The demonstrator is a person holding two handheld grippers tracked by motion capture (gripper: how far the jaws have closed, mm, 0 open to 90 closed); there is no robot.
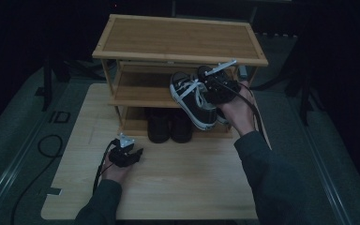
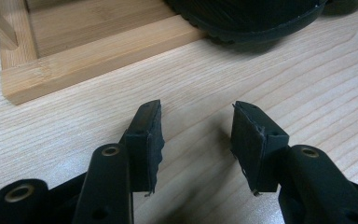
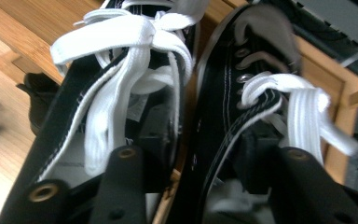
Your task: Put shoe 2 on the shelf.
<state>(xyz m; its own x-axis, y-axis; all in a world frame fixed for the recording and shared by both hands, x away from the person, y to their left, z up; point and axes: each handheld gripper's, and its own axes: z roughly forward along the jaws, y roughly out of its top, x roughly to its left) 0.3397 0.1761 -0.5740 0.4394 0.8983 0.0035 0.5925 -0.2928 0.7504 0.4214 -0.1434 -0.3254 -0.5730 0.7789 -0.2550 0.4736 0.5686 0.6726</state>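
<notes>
A pair of black sneakers with white laces (image 1: 193,101) lies tilted at the right end of the shoe rack's middle shelf (image 1: 136,93), with its near end past the shelf's front edge. My right gripper (image 1: 208,93) reaches into the pair from the right. In the right gripper view one jaw sits inside each sneaker (image 3: 121,93), with their inner walls between the jaws of the right gripper (image 3: 203,140) and a gap between the shoes. The pads do not look pressed, so it reads as open. My left gripper (image 1: 139,153) rests on the table in front of the rack, and the left gripper (image 2: 196,135) is open on nothing.
The bamboo shoe rack (image 1: 178,56) has three levels and stands at the table's far side. Two black shoes (image 1: 168,126) sit on its bottom shelf; one sole (image 2: 251,18) and the rack's base (image 2: 98,56) lie just beyond my left jaws. Cables trail over the table's left edge.
</notes>
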